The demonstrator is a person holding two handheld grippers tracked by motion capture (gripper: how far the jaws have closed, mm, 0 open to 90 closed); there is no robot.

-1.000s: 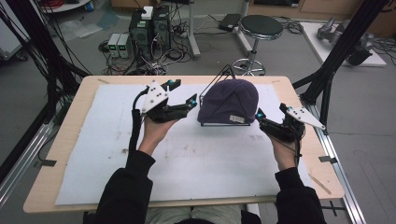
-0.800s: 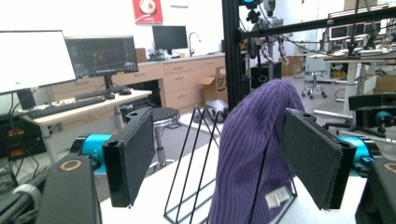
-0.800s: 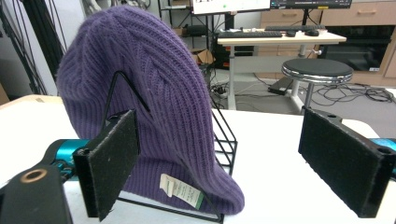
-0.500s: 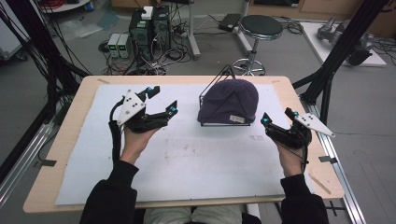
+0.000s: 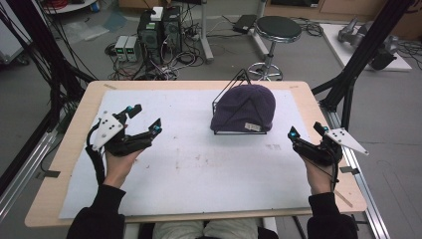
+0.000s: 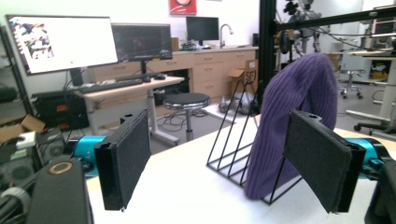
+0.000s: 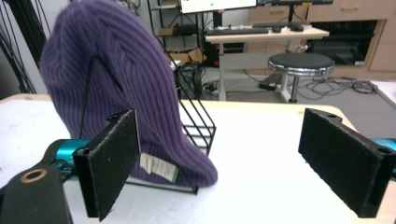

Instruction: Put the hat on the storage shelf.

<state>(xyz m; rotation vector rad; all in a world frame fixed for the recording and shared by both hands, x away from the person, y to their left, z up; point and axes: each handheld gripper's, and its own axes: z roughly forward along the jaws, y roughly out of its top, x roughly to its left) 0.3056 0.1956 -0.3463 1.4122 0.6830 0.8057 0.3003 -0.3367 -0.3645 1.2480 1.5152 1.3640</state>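
A purple knit beanie [image 5: 245, 108] is draped over a black wire rack [image 5: 230, 87] at the back right of the white mat, a small label on its front hem. My left gripper [image 5: 144, 119] is open at the mat's left, well clear of the beanie [image 6: 299, 93], with empty jaws. My right gripper [image 5: 305, 131] is open near the table's right edge, just right of and nearer than the beanie [image 7: 126, 93], nothing between its pads. In the right gripper view the rack [image 7: 194, 119] stands behind and under the hat.
A white mat [image 5: 199, 164] covers the wooden table [image 5: 54, 164]. Beyond the far edge stand a round stool [image 5: 277, 29], computer boxes [image 5: 159, 27] and tangled cables. Black frame posts [image 5: 358, 55] rise at the right and left.
Both grippers have drawn outward and away from the beanie: the left one to the left, the right one toward the right edge. The beanie stays on the rack.
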